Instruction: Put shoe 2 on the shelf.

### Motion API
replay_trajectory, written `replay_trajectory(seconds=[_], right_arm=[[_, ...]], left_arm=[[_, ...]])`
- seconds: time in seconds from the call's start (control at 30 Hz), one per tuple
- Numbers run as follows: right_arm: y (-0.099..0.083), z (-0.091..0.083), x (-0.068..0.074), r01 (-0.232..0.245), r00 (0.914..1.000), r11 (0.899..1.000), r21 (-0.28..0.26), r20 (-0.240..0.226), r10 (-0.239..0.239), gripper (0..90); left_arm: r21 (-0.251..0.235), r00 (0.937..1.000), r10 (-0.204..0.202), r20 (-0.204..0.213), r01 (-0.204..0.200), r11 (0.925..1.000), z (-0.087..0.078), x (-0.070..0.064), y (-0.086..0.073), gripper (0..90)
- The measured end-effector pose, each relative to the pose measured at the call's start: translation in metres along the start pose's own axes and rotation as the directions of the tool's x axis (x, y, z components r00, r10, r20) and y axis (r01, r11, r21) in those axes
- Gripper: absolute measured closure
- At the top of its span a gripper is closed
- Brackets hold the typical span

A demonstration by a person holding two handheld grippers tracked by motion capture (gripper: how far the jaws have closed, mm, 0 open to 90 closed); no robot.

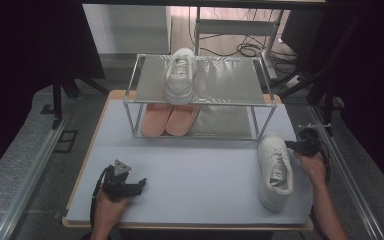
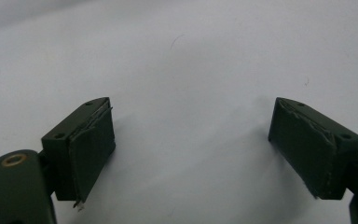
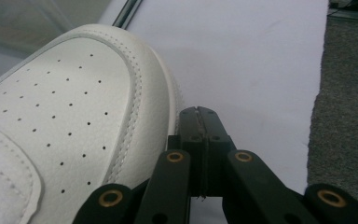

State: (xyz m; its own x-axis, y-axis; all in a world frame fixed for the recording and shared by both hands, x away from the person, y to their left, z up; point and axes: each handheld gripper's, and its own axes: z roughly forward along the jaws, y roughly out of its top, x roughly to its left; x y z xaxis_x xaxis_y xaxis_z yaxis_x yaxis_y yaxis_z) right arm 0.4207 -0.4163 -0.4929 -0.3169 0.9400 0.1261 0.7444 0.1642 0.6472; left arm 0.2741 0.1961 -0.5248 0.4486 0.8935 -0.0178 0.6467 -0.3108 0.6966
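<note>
While the left tongs (image 2: 191, 144) gape, right tongs (image 3: 199, 114) (closed) touch sneaker (image 3: 74, 116).

The high view looks forward and down over the whole pale grey surface (image 1: 190, 175). The left gripper view hovers close above that surface. The right gripper view sits almost against the white perforated leather sneaker (image 3: 65, 116), shared with the high view (image 1: 275, 170).
</note>
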Motion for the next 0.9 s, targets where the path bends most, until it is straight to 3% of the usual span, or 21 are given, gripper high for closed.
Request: replay_trajectory(seconds=[0.17,0.37,0.53,0.73,0.9], right_arm=[[-0.006,-0.002,0.009,0.009,0.9981,1.000,0.008,-0.060,-0.008,89.8],[-0.012,-0.003,0.029,0.048,0.9951,0.999,0.001,-0.086,-0.048,89.3],[-0.024,-0.017,0.042,0.076,0.9958,0.997,0.031,-0.054,-0.074,86.7],[-0.045,-0.041,0.050,0.058,0.9962,0.998,0.029,-0.066,-0.056,88.3],[-0.048,-0.048,0.060,0.059,0.9958,0.998,0.018,-0.071,-0.058,89.5]], left_arm=[[0.000,1.0000,0.000,0.000,0.000,1.0000,0.000,0.000,0.000,14.2],[0.000,1.0000,0.000,0.000,0.000,1.0000,0.000,0.000,0.000,14.2],[0.000,1.0000,0.000,0.000,0.000,1.0000,0.000,0.000,0.000,14.2],[0.000,1.0000,0.000,0.000,0.000,1.0000,0.000,0.000,0.000,14.2],[0.000,1.0000,0.000,0.000,0.000,1.0000,0.000,0.000,0.000,14.2]])
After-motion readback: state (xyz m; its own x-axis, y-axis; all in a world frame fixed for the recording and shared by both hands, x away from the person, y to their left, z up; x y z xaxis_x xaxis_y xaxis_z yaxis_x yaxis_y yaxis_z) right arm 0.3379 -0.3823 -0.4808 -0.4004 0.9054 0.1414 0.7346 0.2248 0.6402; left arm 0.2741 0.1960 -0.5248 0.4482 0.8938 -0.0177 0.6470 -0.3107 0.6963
